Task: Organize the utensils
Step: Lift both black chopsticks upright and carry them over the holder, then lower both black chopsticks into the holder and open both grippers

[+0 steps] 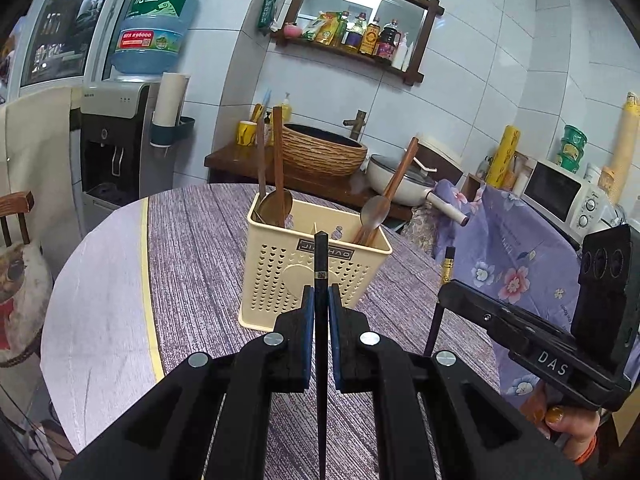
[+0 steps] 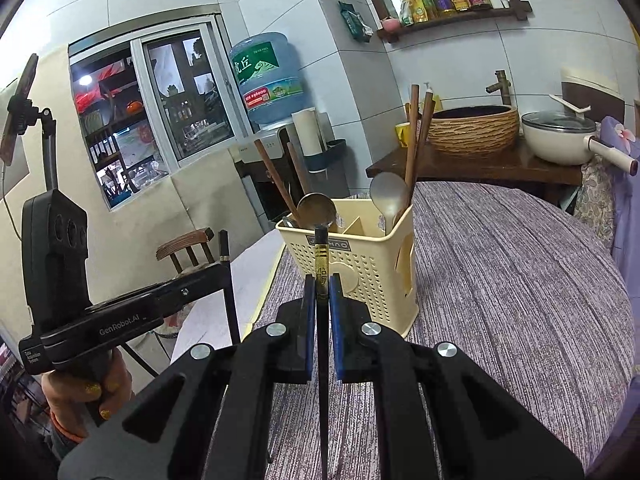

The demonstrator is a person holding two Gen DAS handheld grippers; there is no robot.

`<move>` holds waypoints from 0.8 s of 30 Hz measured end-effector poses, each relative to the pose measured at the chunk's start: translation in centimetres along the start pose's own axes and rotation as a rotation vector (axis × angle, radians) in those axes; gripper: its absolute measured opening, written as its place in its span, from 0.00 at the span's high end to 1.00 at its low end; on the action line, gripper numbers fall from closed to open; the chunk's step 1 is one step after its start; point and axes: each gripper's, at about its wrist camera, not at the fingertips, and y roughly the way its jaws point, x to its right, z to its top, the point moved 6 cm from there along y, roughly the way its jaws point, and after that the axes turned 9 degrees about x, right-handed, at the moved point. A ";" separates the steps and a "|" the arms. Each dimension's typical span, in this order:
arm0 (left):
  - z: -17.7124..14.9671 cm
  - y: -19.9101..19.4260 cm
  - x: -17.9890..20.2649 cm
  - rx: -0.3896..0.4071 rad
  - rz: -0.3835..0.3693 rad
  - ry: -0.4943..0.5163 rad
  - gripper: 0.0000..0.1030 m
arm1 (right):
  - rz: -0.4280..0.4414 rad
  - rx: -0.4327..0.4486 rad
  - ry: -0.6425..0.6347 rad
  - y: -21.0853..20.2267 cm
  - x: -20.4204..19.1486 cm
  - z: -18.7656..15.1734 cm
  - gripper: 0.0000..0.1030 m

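while spoons (image 1: pixel 276 200) already stand in the cream caddy (image 1: pixel 316 276) on the bench (image 1: pixel 192 264), left gripper (image 1: pixel 319 300) and right gripper (image 2: pixel 322 296) each clamp one black chopstick (image 1: pixel 321 264) just short of the caddy, judged still undelivered.

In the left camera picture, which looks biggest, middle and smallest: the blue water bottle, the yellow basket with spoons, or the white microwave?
1. Yellow basket, though it sits nearest the camera.
2. Blue water bottle, nearly as big.
3. White microwave, partly hidden, so it is unsure.

Left claw (image 1: pixel 320 300) and right claw (image 2: pixel 322 292) both clamped, side by side.
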 end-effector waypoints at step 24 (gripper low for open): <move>3.5 -0.9 0.3 0.061 0.006 0.040 0.92 | 0.021 0.071 -0.092 0.1 -2.3 4.3 0.92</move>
